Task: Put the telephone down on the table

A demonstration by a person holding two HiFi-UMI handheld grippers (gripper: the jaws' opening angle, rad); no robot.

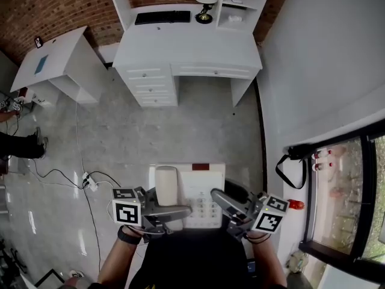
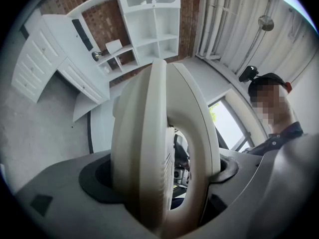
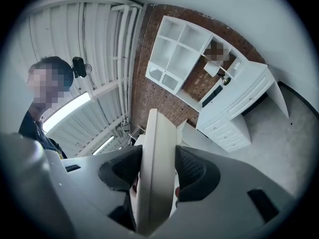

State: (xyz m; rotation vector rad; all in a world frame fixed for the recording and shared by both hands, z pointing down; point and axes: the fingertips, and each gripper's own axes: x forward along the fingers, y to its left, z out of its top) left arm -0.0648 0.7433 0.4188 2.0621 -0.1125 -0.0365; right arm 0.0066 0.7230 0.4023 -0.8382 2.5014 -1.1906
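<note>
Left tool [image 1: 180,212] pinches the telephone [image 1: 198,191] on its left side, right tool [image 1: 219,198] clamps the opposite edge. Phone's in mid-air, well short of the white desk [image 1: 186,50]. Hold level w/ both grips firm, lower gently, then release.
</note>
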